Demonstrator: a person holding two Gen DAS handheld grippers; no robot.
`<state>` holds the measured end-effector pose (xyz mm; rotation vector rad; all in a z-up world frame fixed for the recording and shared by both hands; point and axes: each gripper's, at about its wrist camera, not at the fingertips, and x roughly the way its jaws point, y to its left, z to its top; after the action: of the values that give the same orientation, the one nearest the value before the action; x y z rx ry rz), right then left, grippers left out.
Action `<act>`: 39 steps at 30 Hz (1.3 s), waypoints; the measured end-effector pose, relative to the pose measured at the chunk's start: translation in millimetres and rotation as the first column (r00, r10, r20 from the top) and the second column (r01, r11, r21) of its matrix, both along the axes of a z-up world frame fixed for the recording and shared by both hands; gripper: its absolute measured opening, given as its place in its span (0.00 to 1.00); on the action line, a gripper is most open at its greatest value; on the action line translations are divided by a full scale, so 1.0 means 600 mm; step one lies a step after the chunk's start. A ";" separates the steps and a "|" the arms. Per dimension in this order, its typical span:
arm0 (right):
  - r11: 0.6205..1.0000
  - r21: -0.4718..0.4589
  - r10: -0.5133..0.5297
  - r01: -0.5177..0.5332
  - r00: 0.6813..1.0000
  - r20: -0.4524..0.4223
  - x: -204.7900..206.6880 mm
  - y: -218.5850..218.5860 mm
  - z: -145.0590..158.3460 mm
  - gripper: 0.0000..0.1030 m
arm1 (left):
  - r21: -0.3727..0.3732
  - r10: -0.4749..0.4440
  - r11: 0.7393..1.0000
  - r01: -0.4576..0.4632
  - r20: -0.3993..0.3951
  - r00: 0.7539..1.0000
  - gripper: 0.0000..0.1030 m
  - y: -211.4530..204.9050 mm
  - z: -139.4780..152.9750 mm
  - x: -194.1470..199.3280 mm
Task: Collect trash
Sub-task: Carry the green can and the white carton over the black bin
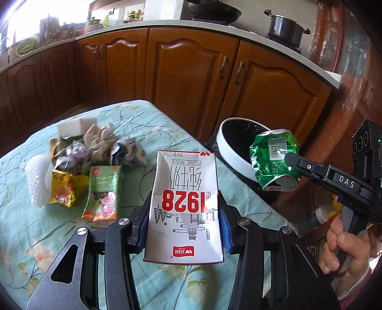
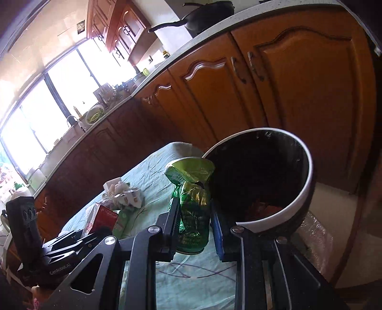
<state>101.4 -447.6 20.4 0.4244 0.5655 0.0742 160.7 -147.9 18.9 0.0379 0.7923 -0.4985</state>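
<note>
Clamped flat between the left gripper (image 1: 183,214) fingers, the milk carton (image 1: 185,212) looks light and crushable, best held by its side panels, while the right gripper (image 2: 194,221) pinches the dented green can (image 2: 193,214) beside the bin (image 2: 308,181).

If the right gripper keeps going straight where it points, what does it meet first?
Probably the bin: its rim and open mouth lie just past the can in the right gripper. Depth is unclear.

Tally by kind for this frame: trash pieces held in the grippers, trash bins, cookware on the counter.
Held trash: 2 (milk carton, crushed green can)
Bins: 1 (trash bin)
Cookware: 2 (wok, pot)
Total: 5
</note>
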 end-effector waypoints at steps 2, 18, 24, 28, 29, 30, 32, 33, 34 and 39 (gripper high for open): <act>1.000 -0.013 -0.021 0.021 1.000 0.001 0.002 -0.015 0.001 0.24 | 0.003 -0.030 1.000 0.030 0.007 1.000 0.44 -0.027 0.005 0.007; 0.982 -0.145 -0.128 0.121 0.991 -0.036 0.045 -0.086 0.005 0.24 | 0.053 -0.191 0.980 0.192 -0.015 0.981 0.44 -0.203 0.014 0.089; 0.978 -0.177 -0.126 0.110 0.989 -0.080 0.079 -0.102 -0.002 0.24 | 0.072 -0.221 0.972 0.225 -0.056 0.974 0.44 -0.251 0.005 0.126; 0.978 -0.183 -0.119 0.097 0.986 -0.115 0.098 -0.107 -0.008 0.24 | 0.084 -0.227 0.969 0.233 -0.075 0.971 0.44 -0.268 -0.004 0.138; 0.978 -0.185 -0.120 0.096 0.985 -0.120 0.101 -0.109 -0.010 0.24 | 0.086 -0.227 0.969 0.234 -0.080 0.971 0.44 -0.272 -0.006 0.141; 0.978 -0.185 -0.119 0.095 0.985 -0.124 0.104 -0.110 -0.010 0.24 | 0.090 -0.226 0.968 0.233 -0.084 0.971 0.44 -0.278 -0.008 0.143; 0.978 -0.187 -0.119 0.094 0.984 -0.130 0.109 -0.114 -0.012 0.24 | 0.098 -0.222 0.968 0.231 -0.092 0.971 0.44 -0.286 -0.013 0.149; 0.978 -0.188 -0.120 0.094 0.984 -0.132 0.106 -0.113 -0.015 0.24 | 0.101 -0.221 0.968 0.231 -0.094 0.971 0.44 -0.288 -0.015 0.151; 0.978 -0.188 -0.121 0.094 0.984 -0.133 0.109 -0.115 -0.015 0.24 | 0.104 -0.221 0.967 0.231 -0.096 0.971 0.44 -0.291 -0.017 0.153; 0.978 -0.181 -0.127 0.101 0.982 -0.141 0.119 -0.119 -0.015 0.27 | 0.109 -0.219 0.967 0.230 -0.101 0.970 0.44 -0.302 -0.026 0.163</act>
<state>172.6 -519.1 11.6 0.2935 0.6905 -0.1183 258.2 -329.0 3.1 0.2208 0.9094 -0.6705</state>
